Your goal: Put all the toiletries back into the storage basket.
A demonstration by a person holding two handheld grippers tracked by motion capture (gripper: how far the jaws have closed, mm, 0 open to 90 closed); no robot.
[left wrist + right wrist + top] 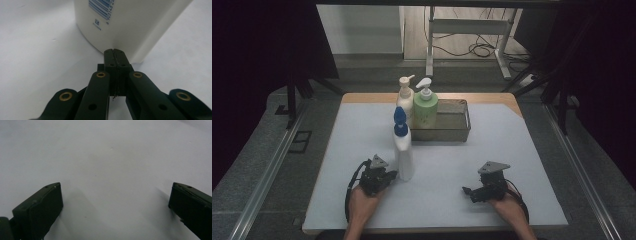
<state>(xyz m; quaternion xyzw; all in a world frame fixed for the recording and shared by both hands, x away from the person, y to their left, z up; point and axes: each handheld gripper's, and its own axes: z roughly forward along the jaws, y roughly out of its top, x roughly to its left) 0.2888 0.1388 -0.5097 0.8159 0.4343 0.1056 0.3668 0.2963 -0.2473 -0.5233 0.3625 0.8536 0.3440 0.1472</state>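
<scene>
On the white table mat [512, 150]: grippers beside a bottle.
Left gripper [113, 51] clenched empty, tips against the white blue-capped bottle [403, 150]; right gripper [468, 191] spread wide, grasping nothing.

Left gripper [115, 51] fingers [110, 58] rise from the bottom edge, black with brass rivets on the linkage arms, pressed flat together with only a thin seam between them and nothing clamped. Fingertips sit right at the base of a white bottle [125, 22], touching or just short of it, cannot tell which; the bottle stands upright on the white bench [37, 57], with part of a blue barcode, a small square mark and printed digits visible on its lower wall. Bottle throws a soft shadow to its lower left.
</scene>
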